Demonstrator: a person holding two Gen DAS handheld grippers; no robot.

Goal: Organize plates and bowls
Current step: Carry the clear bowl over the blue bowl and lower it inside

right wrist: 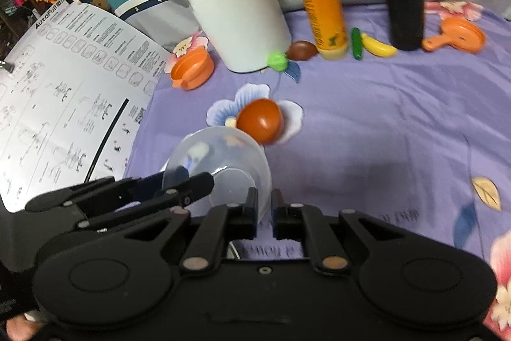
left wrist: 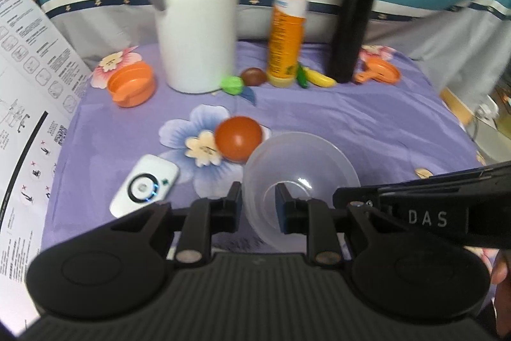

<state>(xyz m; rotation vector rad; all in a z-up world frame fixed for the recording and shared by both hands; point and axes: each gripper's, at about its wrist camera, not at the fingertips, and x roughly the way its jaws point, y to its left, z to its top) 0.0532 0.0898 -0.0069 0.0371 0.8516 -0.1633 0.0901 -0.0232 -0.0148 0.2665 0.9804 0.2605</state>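
A clear plastic bowl hangs tilted above the purple flowered cloth, and both grippers hold it. In the left wrist view my left gripper is shut on the bowl's wall, one finger outside and one inside near the base. The right gripper reaches in from the right to the bowl's far side. In the right wrist view my right gripper is shut on the edge of the same bowl, while the left gripper grips it from the left.
A red-orange toy tomato and a white remote lie just beyond the bowl. Farther back stand a white jug, an orange bottle and a black flask, with small orange toy pots and toy fruit. A printed sheet covers the left.
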